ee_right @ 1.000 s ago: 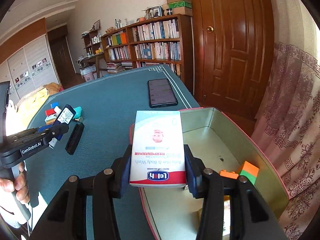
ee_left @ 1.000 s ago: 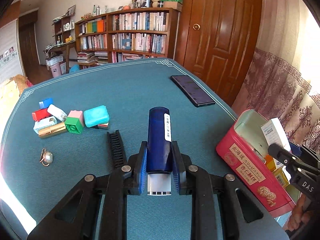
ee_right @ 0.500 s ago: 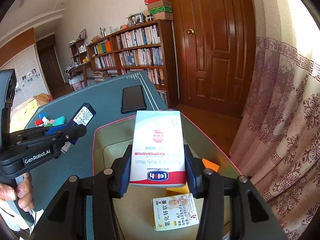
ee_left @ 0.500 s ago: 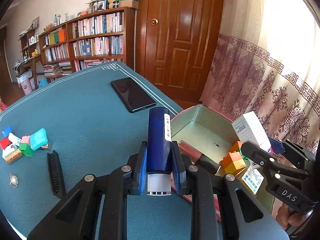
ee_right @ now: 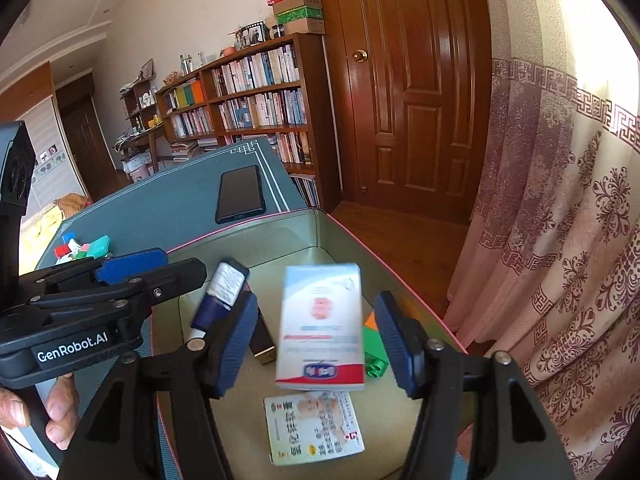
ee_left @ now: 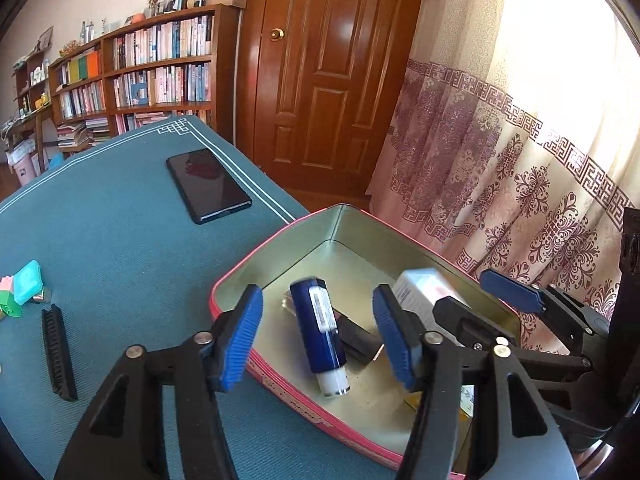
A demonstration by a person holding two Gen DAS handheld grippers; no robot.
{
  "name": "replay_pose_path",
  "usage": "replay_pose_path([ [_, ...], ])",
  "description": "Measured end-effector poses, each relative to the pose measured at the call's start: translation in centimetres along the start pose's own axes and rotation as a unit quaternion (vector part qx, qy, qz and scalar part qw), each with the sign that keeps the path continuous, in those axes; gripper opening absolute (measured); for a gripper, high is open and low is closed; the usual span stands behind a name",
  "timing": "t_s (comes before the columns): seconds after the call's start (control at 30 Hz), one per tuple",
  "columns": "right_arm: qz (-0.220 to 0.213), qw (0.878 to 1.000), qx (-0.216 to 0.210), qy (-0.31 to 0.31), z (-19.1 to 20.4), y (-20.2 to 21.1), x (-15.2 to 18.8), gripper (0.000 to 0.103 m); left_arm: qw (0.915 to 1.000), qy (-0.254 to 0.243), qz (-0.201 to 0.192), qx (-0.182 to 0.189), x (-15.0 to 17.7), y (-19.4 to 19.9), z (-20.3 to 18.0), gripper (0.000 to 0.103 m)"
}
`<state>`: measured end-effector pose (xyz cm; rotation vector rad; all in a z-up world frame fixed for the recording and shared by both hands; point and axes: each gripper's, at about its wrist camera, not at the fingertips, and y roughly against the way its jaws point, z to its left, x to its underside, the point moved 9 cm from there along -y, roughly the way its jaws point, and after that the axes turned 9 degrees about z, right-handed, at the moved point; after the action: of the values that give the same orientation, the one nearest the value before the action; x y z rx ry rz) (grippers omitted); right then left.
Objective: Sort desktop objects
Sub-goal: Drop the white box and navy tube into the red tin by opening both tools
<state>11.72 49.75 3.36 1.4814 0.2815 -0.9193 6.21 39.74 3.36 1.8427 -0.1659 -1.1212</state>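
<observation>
Pink-rimmed rectangular metal tin (ee_left: 276,240), pale bare interior, stands at the table's edge. Inside we record: a dark blue cylindrical tube with white cap and printed label (ee_left: 318,332), tilted and blurred; a white cardboard box with red-and-blue print (ee_right: 320,328), also blurred; a flat printed packet (ee_right: 314,428); a green studded plastic block (ee_right: 374,354); a dark rectangular bar with a gold end (ee_right: 262,338).

Left gripper (ee_left: 318,338): ribbed blue pads opening, touching nothing, the tube between them. A second ago they clamped that tube above the table.

Right gripper (ee_right: 314,338): jaws opening, the box between them and free of both pads; a second ago it was gripped.

Teal woven table cover with white border line (ee_left: 120,248) bears a black smartphone (ee_left: 208,186), a black toothed comb (ee_left: 59,354) and small coloured blocks (ee_left: 24,292).

Room: wooden bookcase (ee_left: 152,68), panelled brown door (ee_left: 332,64), patterned cream curtain (ee_left: 520,152).
</observation>
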Motion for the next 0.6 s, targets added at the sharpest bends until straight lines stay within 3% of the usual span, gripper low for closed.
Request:
replay_pose_path([
  [0.03, -0.004, 1.0, 0.001, -0.001, 0.0, 0.2, -0.1, 0.076, 1.0, 0.003, -0.006, -0.001, -0.1, 0.2, 0.3, 0.068],
  [0.3, -0.009, 1.0, -0.002, -0.001, 0.6, 0.4, -0.3, 0.08, 0.999, 0.04, -0.01, -0.017, 0.2, 1.0, 3.6, 0.068],
  [0.6, -0.002, 1.0, -0.021, -0.005, 2.2, 0.3, -0.2, 0.086, 0.9954, 0.076, -0.013, -0.058, 1.5, 2.3, 8.2, 0.068],
])
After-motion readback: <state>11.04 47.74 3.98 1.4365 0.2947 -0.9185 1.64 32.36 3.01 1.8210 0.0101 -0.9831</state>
